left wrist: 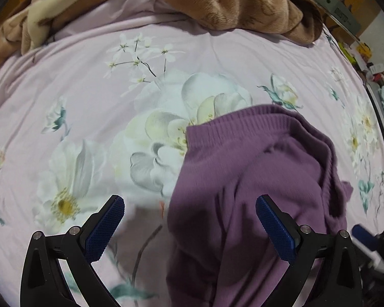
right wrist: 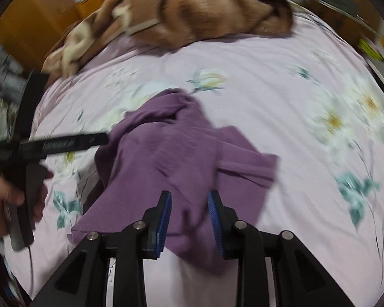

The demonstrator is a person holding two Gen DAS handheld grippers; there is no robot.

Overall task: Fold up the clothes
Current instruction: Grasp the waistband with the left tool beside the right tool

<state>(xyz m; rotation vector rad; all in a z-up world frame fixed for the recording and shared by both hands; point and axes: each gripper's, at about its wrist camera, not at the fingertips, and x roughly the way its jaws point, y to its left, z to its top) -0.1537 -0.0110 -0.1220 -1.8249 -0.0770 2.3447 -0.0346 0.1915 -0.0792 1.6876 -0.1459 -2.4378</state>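
Hovering just above a crumpled purple knitted sweater (right wrist: 181,158), the right gripper (right wrist: 189,220) had its blue-padded jaws apart, with a loose fold of the knit between them but not pinched. The left gripper (left wrist: 189,227) stood wide apart and empty, its right finger over the sweater's left edge. The sweater lay mid-bed on the pink floral bedsheet (left wrist: 76,97), its long axis running from the near edge toward a brown plush blanket (left wrist: 243,2) heaped at the far edge. The right gripper seemed nearer.

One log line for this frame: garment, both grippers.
purple sweater: crumpled on floral bedsheet | left gripper: open, above it | right gripper: open, over it
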